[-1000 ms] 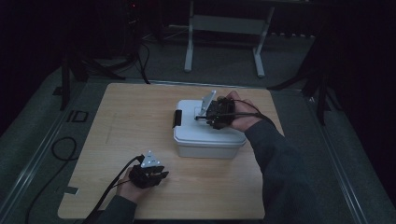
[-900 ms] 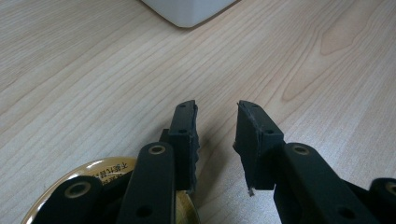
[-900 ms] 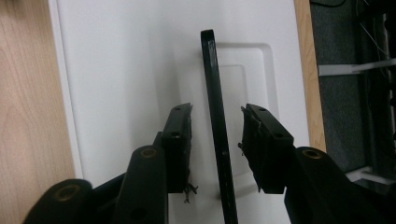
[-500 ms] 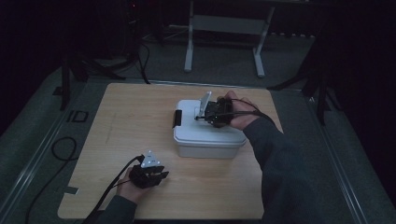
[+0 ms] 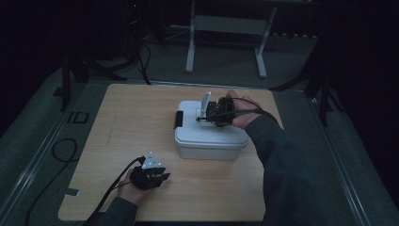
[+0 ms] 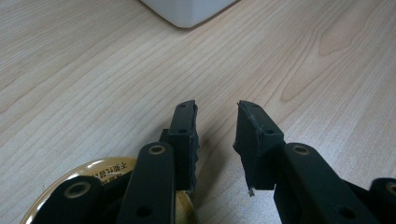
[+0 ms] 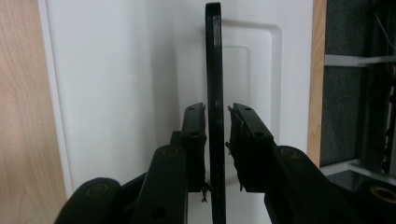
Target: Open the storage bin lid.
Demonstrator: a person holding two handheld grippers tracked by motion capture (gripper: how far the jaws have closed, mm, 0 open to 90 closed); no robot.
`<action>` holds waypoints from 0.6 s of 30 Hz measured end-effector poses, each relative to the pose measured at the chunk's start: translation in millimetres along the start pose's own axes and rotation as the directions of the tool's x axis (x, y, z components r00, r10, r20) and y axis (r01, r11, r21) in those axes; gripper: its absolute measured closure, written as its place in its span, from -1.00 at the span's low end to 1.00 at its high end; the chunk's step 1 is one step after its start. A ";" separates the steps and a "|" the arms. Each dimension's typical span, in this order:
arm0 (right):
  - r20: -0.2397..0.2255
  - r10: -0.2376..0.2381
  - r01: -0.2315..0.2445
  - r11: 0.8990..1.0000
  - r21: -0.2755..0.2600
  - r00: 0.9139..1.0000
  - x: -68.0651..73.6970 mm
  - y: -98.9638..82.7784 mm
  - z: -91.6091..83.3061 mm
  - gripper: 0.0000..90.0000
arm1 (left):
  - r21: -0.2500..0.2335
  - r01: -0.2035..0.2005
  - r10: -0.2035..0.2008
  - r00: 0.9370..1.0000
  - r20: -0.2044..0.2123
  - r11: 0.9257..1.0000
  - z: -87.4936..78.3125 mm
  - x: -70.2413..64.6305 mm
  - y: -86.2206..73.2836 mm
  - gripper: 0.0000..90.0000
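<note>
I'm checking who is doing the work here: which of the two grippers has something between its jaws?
The right gripper, over the white box: its jaws flank the box's black handle. The left gripper has only bare table between its jaws.

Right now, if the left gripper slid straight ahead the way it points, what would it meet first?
Bare table at first; the left gripper has nothing between its fingers. Farther along that line stands the white box, probably the first thing met, though depth is hard to judge.

So the lidded box (image 5: 211, 136) sits mid-table (image 5: 141, 117), its handle (image 7: 214, 93) standing up on the lid (image 7: 116, 93); a tin (image 6: 100, 172) lies toward the near-left corner.
</note>
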State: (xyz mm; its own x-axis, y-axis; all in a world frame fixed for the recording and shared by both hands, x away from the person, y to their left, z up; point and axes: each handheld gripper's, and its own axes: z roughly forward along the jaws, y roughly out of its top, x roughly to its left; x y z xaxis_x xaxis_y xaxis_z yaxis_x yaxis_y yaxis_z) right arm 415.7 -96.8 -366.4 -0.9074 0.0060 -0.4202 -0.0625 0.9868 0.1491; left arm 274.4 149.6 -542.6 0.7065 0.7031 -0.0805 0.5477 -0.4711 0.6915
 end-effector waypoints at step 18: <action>-0.041 -0.019 0.021 0.999 0.040 0.999 -9.9 6.1 3.1 0.82 | -0.001 0.002 -0.002 1.000 0.000 1.000 -0.9 0.1 -0.2 0.52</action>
State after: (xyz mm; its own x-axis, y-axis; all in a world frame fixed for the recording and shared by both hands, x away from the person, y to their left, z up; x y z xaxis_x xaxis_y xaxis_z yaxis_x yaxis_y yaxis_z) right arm 425.6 -90.4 -364.1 -0.9225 -0.0199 -0.3855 -0.0650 0.9924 0.1044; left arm 273.9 150.3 -542.1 0.7055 0.7039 -0.0824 0.5489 -0.4691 0.6919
